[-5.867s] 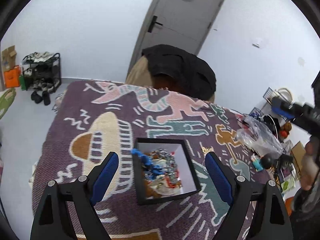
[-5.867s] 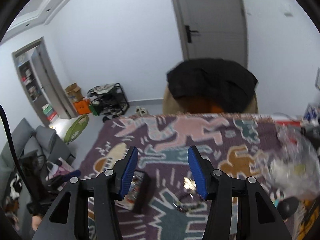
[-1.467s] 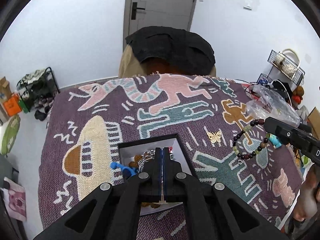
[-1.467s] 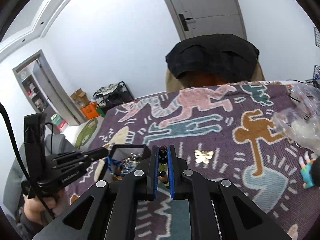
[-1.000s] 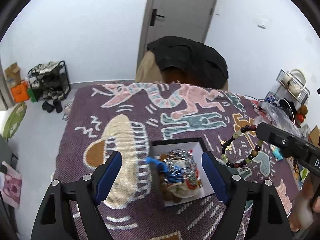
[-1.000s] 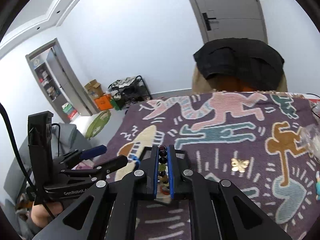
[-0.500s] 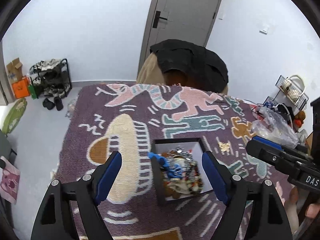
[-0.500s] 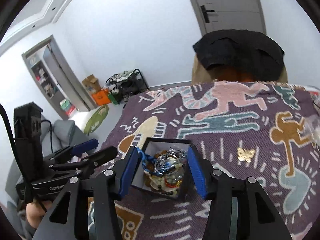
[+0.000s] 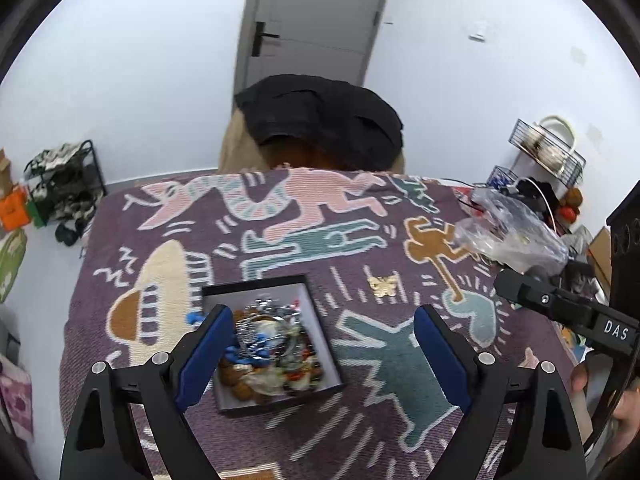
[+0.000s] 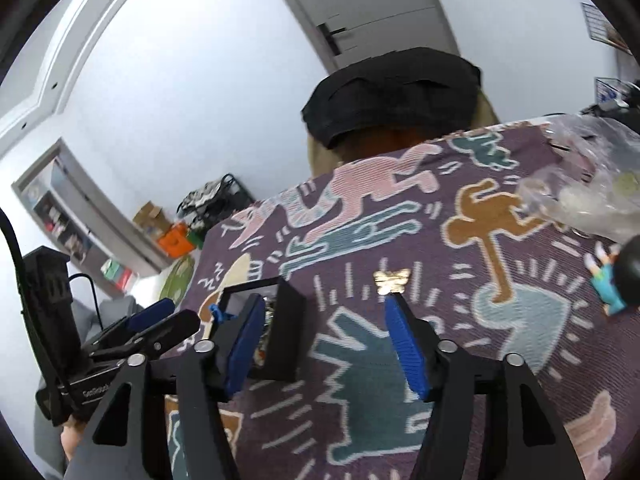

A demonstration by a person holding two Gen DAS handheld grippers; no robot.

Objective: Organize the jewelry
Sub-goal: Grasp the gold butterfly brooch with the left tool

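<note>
Patterned purple blanket (image 9: pixel 280 240) holds the heaped jewelry box (image 9: pixel 272 344) at 9 o'clock of the butterfly clip (image 10: pixel 392 280), which both spread, empty grippers, left gripper (image 9: pixel 320 352) and right gripper (image 10: pixel 328 344), could snag.

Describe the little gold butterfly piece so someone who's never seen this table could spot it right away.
Start at the purple patterned blanket covering the table, then find the black jewelry box near its front. The gold butterfly lies flat on the blanket to the box's right, alone. It is the only loose shiny gold piece outside the box.
</note>
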